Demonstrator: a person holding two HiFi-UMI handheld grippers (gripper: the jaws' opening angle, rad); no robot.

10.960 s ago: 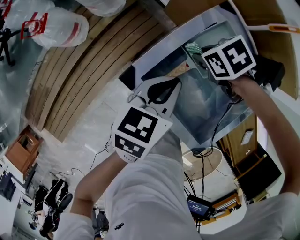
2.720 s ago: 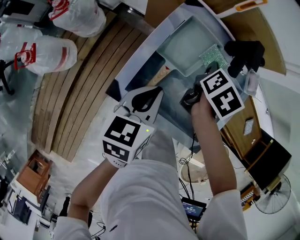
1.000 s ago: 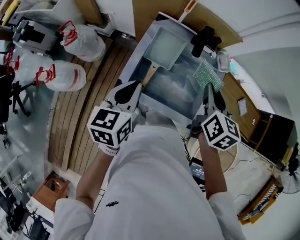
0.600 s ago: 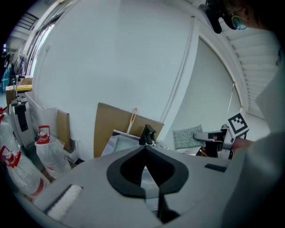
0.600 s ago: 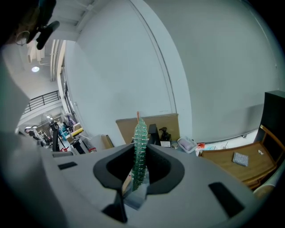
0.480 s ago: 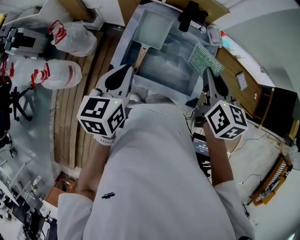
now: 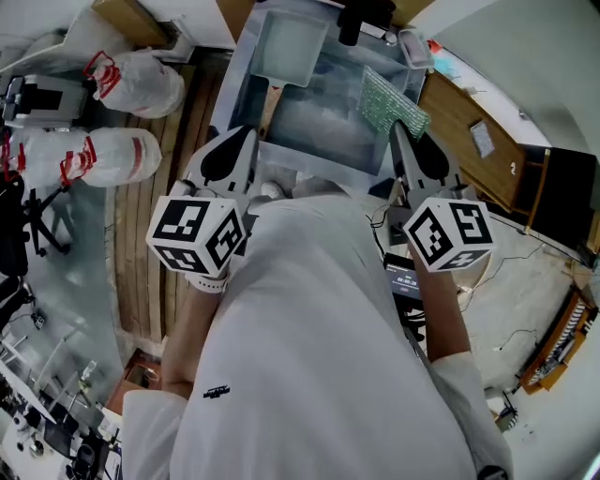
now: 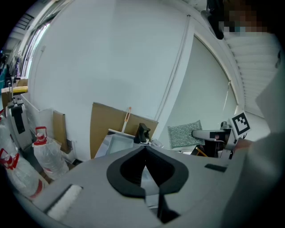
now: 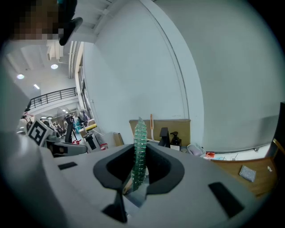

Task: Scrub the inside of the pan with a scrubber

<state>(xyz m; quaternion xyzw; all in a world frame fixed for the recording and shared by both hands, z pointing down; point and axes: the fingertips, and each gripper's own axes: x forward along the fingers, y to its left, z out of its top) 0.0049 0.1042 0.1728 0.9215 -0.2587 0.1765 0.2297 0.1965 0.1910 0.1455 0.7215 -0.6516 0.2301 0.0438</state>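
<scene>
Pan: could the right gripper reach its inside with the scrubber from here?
Probably yes: the right gripper, shut on the scrubber, hangs at the right of the sink; the pan lies open side up at far left, nothing covering it.

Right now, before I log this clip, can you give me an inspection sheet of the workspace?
Surface: steel sink, middle bare.
Job's things: square pan lies in the sink, apart from both grippers; green scrubber held above the sink, not on the pan.
Clutter: dark fixture and small dish at the sink's back.
Grippers: left gripper shut, empty; right gripper shut on the scrubber.
Cables: thin leads on the floor, right side.
Surroundings: plastic bags, wooden slats.
</scene>
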